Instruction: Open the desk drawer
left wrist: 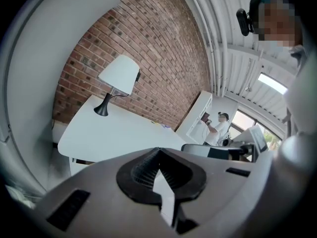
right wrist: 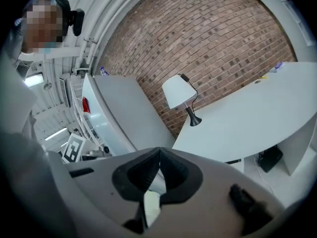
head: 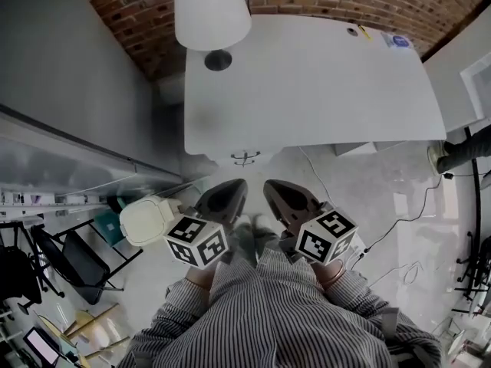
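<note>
**Two grippers held in front of one white desk, drawer shut.**
The left gripper [head: 236, 184] and right gripper [head: 271, 185] are side by side, each with its jaws clenched together on nothing. One desk [head: 322, 90] stands against the brick wall and carries one lamp [head: 212, 10] at its left rear corner. The single desk drawer [head: 265, 158] sits closed under the desk's near edge, left of centre, directly ahead of both grippers. Bare floor [head: 360, 182] separates grippers and drawer. One lidded bin [head: 146, 219] stands just left of the left gripper, and cables trail on the right.
</note>
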`<move>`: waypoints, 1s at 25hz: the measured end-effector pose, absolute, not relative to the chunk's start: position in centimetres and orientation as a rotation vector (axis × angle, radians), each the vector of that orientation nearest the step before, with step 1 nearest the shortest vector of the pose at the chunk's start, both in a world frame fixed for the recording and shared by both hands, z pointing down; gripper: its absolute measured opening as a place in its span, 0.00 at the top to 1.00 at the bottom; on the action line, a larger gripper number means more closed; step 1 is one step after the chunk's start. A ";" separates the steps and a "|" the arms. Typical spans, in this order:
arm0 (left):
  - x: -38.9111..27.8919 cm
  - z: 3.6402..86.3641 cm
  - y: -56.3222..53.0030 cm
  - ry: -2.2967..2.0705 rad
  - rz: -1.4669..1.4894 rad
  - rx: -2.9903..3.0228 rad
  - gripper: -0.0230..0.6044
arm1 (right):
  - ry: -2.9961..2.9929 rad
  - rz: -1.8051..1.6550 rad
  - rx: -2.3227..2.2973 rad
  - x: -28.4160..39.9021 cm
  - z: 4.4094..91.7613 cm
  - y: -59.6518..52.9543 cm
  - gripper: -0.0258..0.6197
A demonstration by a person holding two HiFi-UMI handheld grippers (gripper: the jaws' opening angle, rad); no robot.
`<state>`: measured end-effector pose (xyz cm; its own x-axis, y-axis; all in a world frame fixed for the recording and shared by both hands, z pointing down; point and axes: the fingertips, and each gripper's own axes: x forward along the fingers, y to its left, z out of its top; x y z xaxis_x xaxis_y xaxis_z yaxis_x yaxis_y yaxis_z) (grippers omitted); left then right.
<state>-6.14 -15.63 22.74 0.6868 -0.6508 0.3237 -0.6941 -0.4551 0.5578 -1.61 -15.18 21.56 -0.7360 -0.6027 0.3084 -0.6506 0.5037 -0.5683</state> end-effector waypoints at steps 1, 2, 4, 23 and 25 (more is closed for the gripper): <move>-6.3 23.0 -15.7 -1.027 0.085 2.212 0.95 | -2.656 1.059 1.103 -1.7 21.9 -15.2 0.93; -6.5 23.3 -15.7 -1.027 0.087 2.206 0.95 | -2.642 1.086 1.100 -1.7 22.4 -15.2 0.93; -6.9 23.8 -15.7 -1.035 0.085 2.189 0.95 | -2.603 1.150 1.112 -1.6 23.3 -15.3 0.93; -9.6 32.6 -17.4 -1.125 0.084 1.987 0.95 | -2.446 1.297 1.186 1.2 31.7 -19.0 0.93; -10.4 33.7 -17.2 -1.126 0.061 1.959 0.95 | -2.445 1.319 1.165 0.7 32.9 -19.0 0.93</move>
